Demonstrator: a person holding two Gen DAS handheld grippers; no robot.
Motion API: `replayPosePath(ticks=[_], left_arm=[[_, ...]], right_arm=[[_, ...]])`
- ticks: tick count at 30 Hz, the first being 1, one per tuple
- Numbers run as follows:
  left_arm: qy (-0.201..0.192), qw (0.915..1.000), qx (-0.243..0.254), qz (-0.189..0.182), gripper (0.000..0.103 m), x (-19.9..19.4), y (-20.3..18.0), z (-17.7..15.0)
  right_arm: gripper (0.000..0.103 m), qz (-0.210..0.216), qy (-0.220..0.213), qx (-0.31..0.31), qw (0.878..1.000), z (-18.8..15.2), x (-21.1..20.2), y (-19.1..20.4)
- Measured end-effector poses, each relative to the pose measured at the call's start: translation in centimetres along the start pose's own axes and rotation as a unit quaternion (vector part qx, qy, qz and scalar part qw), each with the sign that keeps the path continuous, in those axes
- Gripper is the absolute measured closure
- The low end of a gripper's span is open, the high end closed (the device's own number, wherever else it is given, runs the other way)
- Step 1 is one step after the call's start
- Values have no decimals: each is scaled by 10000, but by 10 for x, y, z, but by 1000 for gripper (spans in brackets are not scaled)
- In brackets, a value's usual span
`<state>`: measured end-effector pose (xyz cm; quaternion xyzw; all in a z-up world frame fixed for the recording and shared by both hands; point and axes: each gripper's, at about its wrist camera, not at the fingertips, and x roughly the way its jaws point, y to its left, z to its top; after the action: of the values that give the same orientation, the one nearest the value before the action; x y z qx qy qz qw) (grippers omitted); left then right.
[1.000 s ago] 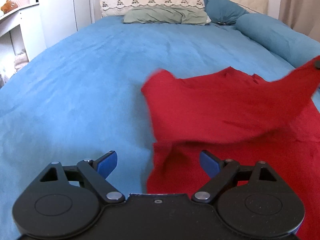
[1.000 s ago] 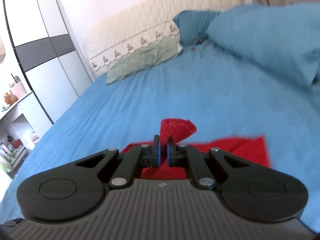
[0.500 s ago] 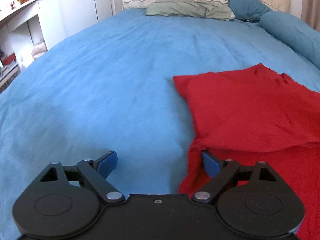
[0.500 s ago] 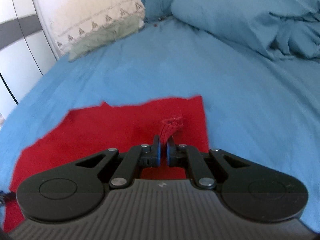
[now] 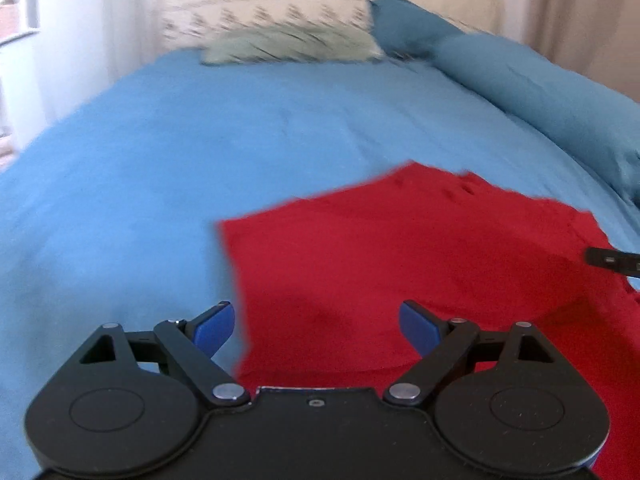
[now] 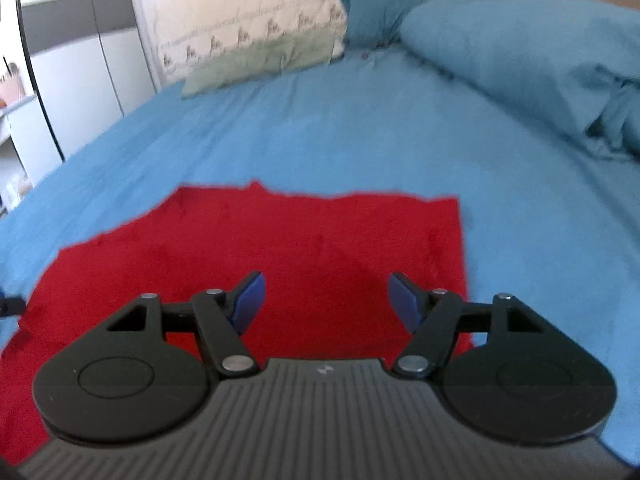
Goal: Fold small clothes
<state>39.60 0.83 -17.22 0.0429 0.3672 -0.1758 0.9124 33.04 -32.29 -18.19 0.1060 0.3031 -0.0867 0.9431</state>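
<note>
Fingers of right gripper (image 6: 324, 304) opening, red garment (image 6: 312, 248) dropped flat.

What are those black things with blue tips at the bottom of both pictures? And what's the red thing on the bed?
Those are two grabbing tools, one in each of a person's hands, each with a camera looking along its fingers. One picture comes from the left gripper, the other from the right gripper. The red thing is a small piece of clothing lying flat on the blue bed cover, being folded. Neither gripper holds anything: the left is open, and the right's jaws are opening with nothing pinched.
</note>
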Motion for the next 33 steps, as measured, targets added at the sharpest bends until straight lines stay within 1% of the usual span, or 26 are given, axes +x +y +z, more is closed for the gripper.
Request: replayPosePath(ticks=[1,4,6,9,12,15,17,18,19,20,22,24,25,28,30,33], left_arm=[[125,9999,17,-74,11,8,-2,-1],[478,9989,6,9,11,29,-2,-8],[397,9992,29,-12,11,28,-2,-13],[447,9990,85,33,11,17,-3,-10],[277,9996,-55,23,11,-10,-2,-7],[22,9999,-82,122,11,-54,-1,-7],[-151,9997,-100,155,9,-87,0,-7],[-223,9995,-138,190,8,-106,1,-10],[-281,9992,-183,222,3,-125,1,-13],[-327,9989,-215,250,0,-140,0,-16],[-411,9983,-284,311,0,-173,-2,-26],[-293,9987,-295,281,0,-195,-6,-38],[-227,9989,-322,248,0,-205,-7,-47],[-22,9990,-424,107,0,-225,-10,-79],[246,9981,-571,8,0,-231,-11,-104],[550,9955,-765,-88,2,-235,-14,-140]], right_arm=[[19,-48,88,-31,9999,-2,5,0],[19,-100,172,-138,9997,-10,12,-2],[19,-57,155,-183,9997,-12,10,-5],[19,-42,105,-268,9996,-11,-2,-8],[19,-12,-114,-329,9994,-8,-27,-8],[19,66,-257,-454,9986,-3,-63,-7],[17,72,-314,-574,9978,0,-91,-5],[13,102,-353,-617,9974,1,-108,-5],[9,129,-396,-642,9971,1,-125,-4],[0,135,-427,-645,9969,1,-140,-4],[0,117,-506,-561,9971,-1,-175,-4],[0,145,-575,-494,9970,-6,-207,-7],[0,158,-539,-468,9973,-9,-221,-8],[0,112,-277,-453,9985,-24,-259,-14],[0,40,-64,-476,9988,-44,-280,-20],[0,-5,379,-483,9981,-81,-298,-27]])
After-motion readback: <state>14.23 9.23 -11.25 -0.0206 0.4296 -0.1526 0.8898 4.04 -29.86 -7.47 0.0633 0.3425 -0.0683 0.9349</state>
